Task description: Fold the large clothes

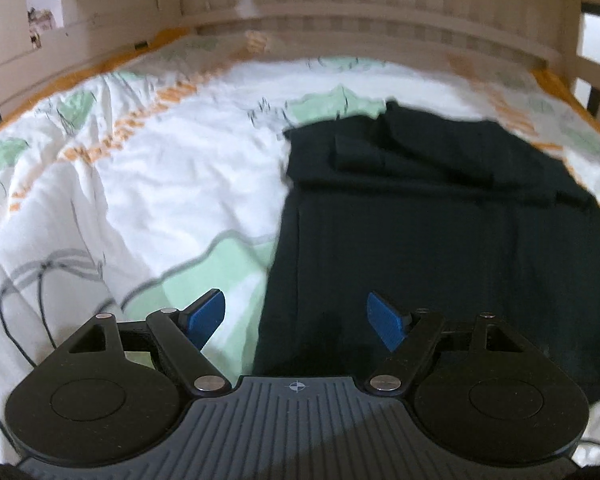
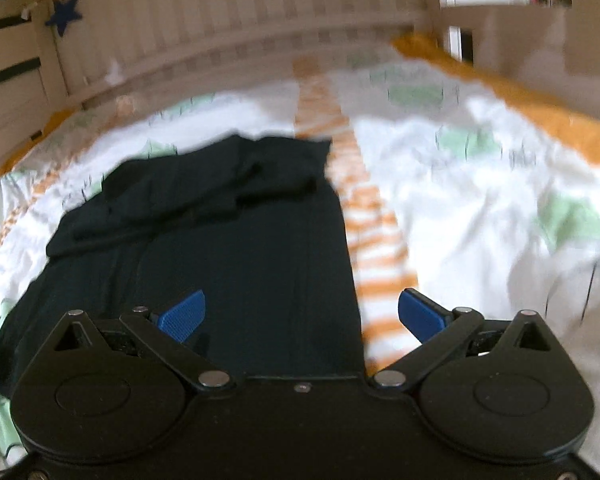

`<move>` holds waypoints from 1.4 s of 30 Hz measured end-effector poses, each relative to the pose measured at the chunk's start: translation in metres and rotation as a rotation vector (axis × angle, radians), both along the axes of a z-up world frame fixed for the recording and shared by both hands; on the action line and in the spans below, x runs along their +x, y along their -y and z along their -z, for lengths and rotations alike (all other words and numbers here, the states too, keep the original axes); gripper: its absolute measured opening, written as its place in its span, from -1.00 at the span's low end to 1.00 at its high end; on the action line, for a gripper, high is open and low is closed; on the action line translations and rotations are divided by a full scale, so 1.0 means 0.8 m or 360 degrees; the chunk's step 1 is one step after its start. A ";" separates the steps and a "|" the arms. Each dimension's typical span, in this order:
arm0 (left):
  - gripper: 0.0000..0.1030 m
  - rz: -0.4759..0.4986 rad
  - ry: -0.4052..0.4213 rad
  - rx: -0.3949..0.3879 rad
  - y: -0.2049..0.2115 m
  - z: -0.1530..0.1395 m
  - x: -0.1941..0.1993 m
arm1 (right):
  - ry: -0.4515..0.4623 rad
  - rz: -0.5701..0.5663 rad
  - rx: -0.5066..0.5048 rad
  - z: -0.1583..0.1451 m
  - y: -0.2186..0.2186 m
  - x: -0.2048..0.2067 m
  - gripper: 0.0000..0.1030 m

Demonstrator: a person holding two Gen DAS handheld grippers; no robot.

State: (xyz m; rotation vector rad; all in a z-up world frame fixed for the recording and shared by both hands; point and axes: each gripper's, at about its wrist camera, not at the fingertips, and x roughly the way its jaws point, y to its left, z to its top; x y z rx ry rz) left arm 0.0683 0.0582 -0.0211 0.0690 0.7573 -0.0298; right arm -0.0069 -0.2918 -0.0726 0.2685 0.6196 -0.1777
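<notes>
One dark garment (image 1: 440, 232) lies on the bed, spread on a white quilt (image 1: 148, 168) printed with green patches and orange stripes. Its near part is flat with long straight side edges; its far end is bunched into folds. In the left view the garment's left edge runs up between the blue pads, with bare quilt wide open to the left of it. In the right view its right edge (image 2: 350, 264) runs along an orange stripe (image 2: 376, 240), with open rumpled quilt stretching to the right. Beyond the garment a strip of quilt stays free up to the slatted bed frame (image 1: 380, 8).

The garment's near hem is hidden under the gripper bodies in both views, and its colour swallows most seams, so what kind of garment it is cannot be told. Both pictures are blurred, the far quilt most of all.

Two hand-held grippers show: the left hand-held gripper (image 1: 296, 320) and the right hand-held gripper (image 2: 300, 316), each with two blue pads standing wide apart above the cloth, nothing between them pinched. One blue star (image 2: 63, 14) hangs on the frame.
</notes>
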 end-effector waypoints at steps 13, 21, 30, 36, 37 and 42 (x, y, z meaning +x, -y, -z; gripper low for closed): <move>0.60 0.0012 -0.0195 -0.0159 -0.026 0.044 -0.007 | -0.0287 0.0013 0.0317 0.050 0.025 -0.004 0.99; 0.74 0.0035 -0.0198 -0.0192 -0.029 0.051 -0.004 | -0.0332 -0.0040 0.0242 0.058 0.013 0.000 1.00; 0.73 0.0122 -0.0233 -0.0246 -0.032 0.047 -0.013 | -0.0229 -0.0115 0.0463 0.058 0.025 -0.005 1.00; 0.52 0.0163 -0.0232 -0.0313 -0.035 0.046 -0.017 | -0.0231 -0.0225 0.0582 0.057 0.022 -0.009 1.00; 0.38 0.0180 -0.0229 -0.0338 -0.035 0.045 -0.018 | -0.0235 -0.0240 0.0590 0.057 0.021 -0.010 0.98; 0.02 0.0208 -0.0211 -0.0382 -0.036 0.046 -0.019 | -0.0242 -0.0257 0.0600 0.057 0.017 -0.013 0.38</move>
